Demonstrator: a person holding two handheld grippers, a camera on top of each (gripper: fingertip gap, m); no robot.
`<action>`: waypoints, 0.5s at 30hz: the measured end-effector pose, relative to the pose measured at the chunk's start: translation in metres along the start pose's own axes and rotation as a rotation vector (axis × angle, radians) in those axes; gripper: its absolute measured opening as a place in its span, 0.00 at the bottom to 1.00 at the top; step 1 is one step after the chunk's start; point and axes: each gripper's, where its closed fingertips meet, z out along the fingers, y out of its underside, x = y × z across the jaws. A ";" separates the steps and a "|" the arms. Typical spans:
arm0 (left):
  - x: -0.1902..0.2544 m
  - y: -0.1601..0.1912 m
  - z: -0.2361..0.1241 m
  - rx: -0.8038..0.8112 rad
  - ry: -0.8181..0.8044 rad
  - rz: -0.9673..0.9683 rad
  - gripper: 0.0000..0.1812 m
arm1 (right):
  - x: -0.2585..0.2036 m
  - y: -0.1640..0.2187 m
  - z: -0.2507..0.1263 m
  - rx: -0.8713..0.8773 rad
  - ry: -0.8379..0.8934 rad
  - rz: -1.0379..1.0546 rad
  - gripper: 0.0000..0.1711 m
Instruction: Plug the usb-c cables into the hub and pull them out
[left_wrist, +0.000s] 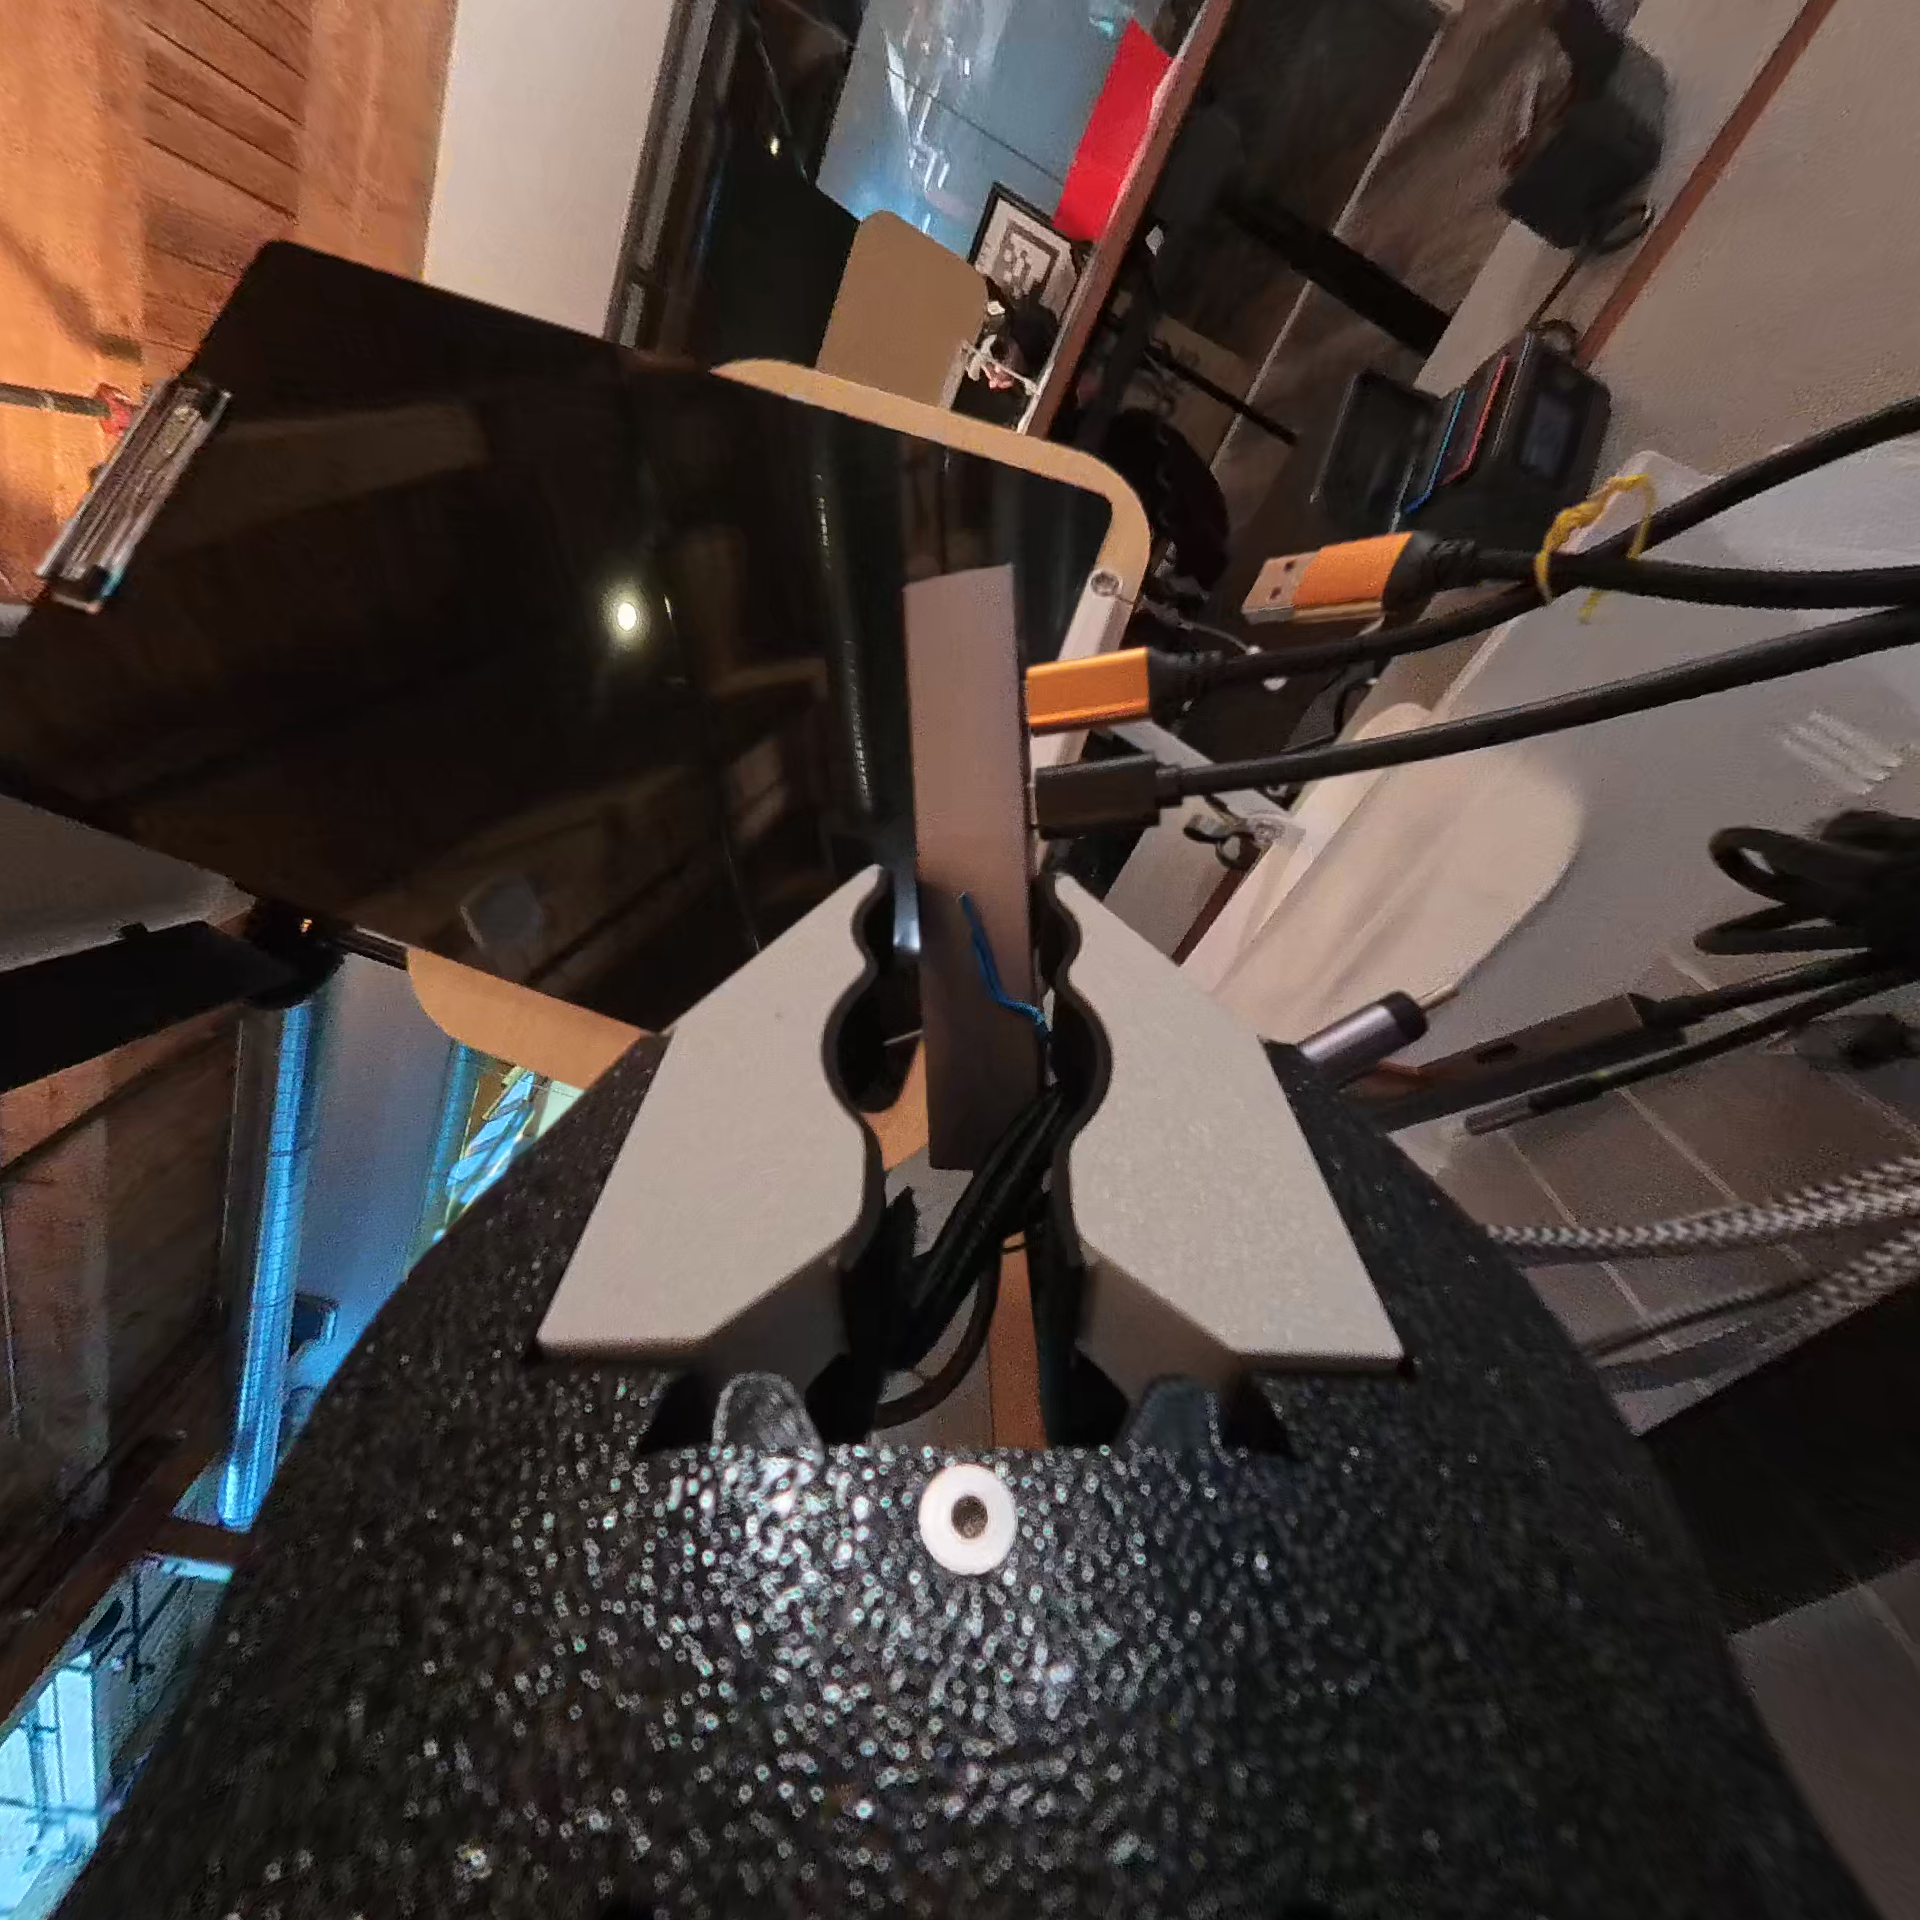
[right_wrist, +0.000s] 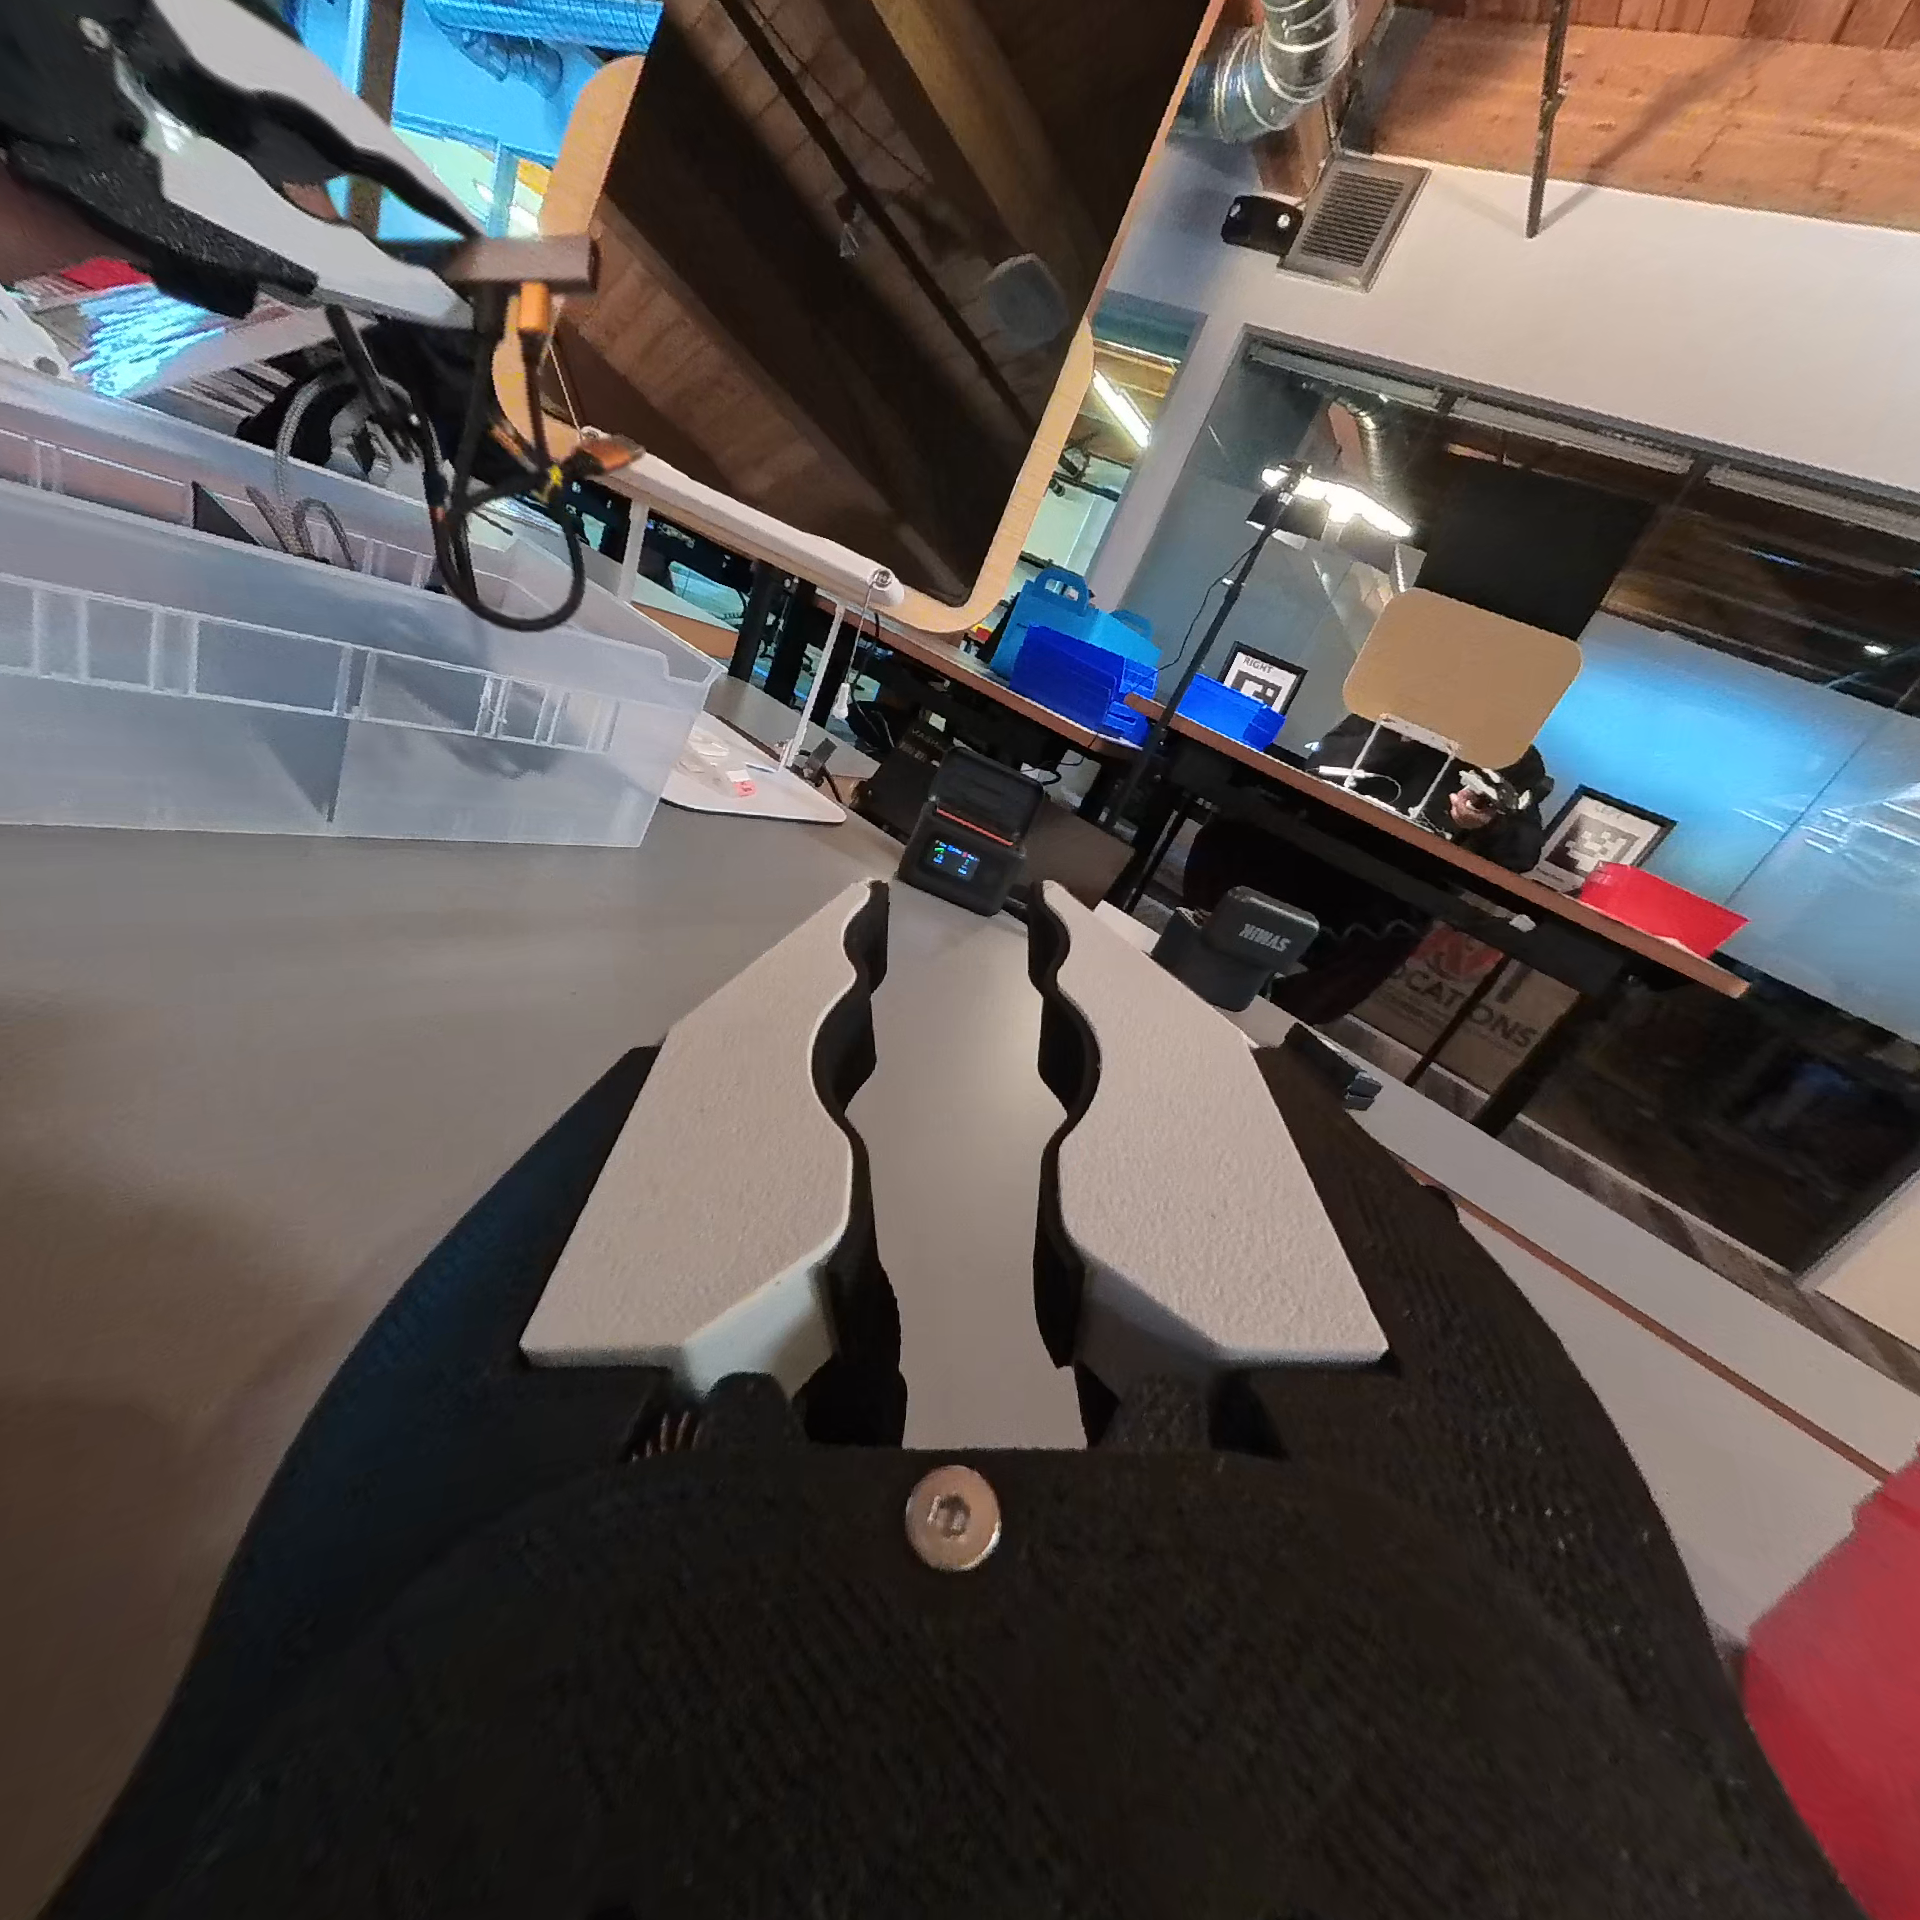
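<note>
The left claw (left_wrist: 961, 935) was clamped on a slim grey hub (left_wrist: 966, 748), holding it upright in the air by its lower part, well above the grey bench (right_wrist: 260, 1039). Two plugs sat in the hub's right edge: an orange-shelled one (left_wrist: 1086, 688) above and a black usb-c plug (left_wrist: 1096, 795) just below it, each trailing a thin black cable toward the right. A third, loose orange plug (left_wrist: 1340, 577) hung beside them, apart from the hub, its cable tied to the others with a yellow thread (left_wrist: 1590, 530).

The right claw (right_wrist: 956, 914) hovered low over the bench with its jaws apart and nothing between them. In its view the left claw and hub showed far off at the upper left, cables drooping toward a clear plastic bin (right_wrist: 312, 675) near the bench's far left edge.

The hub looked light, rigid and smooth, so it probably needs a firm squeeze on its flat faces. The cables looked limp; the likely best hold for pulling is the stiff plug shell, drawn straight out, not the cord.
</note>
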 end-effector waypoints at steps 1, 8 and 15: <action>0.002 0.001 0.002 -0.014 0.009 -0.002 0.15 | 0.000 0.000 0.000 -0.001 -0.001 0.001 0.15; 0.027 0.008 0.012 -0.075 0.153 -0.051 0.06 | -0.001 0.001 0.001 -0.004 -0.005 0.005 0.15; 0.042 0.030 0.025 -0.229 0.342 -0.194 0.00 | -0.003 0.001 0.002 -0.008 -0.015 0.009 0.15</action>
